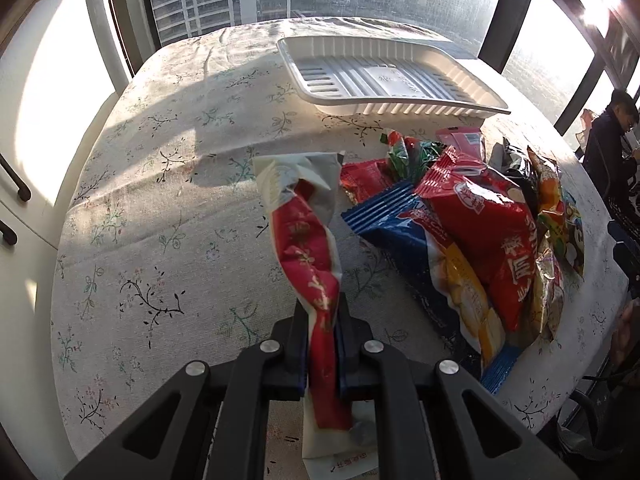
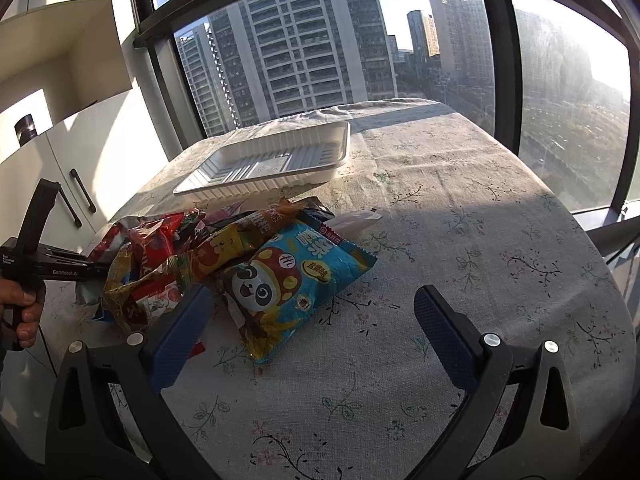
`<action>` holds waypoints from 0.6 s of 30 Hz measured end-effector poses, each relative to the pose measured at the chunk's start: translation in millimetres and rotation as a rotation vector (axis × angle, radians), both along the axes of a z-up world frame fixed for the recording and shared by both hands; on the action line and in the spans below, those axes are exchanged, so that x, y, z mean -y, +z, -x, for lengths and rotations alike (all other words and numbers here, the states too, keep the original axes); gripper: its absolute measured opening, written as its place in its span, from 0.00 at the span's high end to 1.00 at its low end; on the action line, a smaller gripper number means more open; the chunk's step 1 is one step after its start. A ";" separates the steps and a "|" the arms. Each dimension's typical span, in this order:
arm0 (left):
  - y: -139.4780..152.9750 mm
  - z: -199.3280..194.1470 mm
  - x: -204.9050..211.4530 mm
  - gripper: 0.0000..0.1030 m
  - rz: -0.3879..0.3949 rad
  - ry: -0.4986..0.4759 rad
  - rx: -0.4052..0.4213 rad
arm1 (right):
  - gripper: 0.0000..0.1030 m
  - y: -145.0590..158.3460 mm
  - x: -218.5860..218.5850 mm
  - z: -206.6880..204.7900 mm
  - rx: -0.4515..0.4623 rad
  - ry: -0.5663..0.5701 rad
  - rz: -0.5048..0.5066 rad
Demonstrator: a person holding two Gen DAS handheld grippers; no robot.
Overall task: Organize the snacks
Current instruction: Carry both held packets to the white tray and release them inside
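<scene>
My left gripper [image 1: 322, 308] is shut on a red and white snack packet [image 1: 308, 236] and holds it crumpled above the tablecloth, left of the snack pile [image 1: 472, 216]. A white ribbed plastic tray [image 1: 384, 76] lies empty at the far side of the table; it also shows in the right wrist view [image 2: 272, 164]. My right gripper [image 2: 312, 304] is open and empty, its jaws wide apart just in front of a blue panda snack bag [image 2: 292, 276] at the near edge of the pile [image 2: 180, 248]. The left gripper's body [image 2: 48, 264] shows behind the pile at far left.
A floral tablecloth [image 1: 160, 184] covers the table. Tall windows stand behind it. White cabinets [image 2: 52, 168] stand to the left. A seated person [image 1: 612, 140] is at the far right beyond the table edge.
</scene>
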State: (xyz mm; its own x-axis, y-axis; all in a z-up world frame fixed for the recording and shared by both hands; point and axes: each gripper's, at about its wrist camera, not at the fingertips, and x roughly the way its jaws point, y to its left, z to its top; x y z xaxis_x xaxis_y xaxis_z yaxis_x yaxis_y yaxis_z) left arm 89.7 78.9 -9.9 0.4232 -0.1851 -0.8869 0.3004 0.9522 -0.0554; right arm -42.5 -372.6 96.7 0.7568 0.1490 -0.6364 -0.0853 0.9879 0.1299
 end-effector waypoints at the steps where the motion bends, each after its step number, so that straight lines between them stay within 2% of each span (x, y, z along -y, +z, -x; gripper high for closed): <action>1: -0.2 1.4 -3.1 0.90 0.014 0.011 0.003 | 0.01 0.6 1.2 -4.2 -0.025 0.013 -0.009; 5: -1.4 8.5 -16.5 0.90 0.078 0.047 0.013 | 0.01 -0.9 9.9 -22.5 -0.143 0.054 -0.176; 9: -2.4 18.1 -21.3 0.90 0.101 0.063 0.034 | 0.01 -11.3 5.0 -41.5 -0.261 0.068 -0.236; 11: -2.9 22.2 -22.2 0.90 0.116 0.060 0.038 | 0.01 -15.8 3.9 -51.6 -0.300 0.050 -0.241; 18: -4.1 23.8 -25.3 0.90 0.142 0.060 0.050 | 0.04 -19.1 -10.0 -85.3 -0.334 0.017 -0.151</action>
State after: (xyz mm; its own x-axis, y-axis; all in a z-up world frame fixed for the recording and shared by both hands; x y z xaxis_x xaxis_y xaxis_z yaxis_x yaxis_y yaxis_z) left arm 65.9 104.2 -14.0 0.4803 -0.2802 -0.8311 0.2488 0.9522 -0.1773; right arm 42.8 -362.6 77.6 0.5073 0.2715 -0.8179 -0.0301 0.9541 0.2980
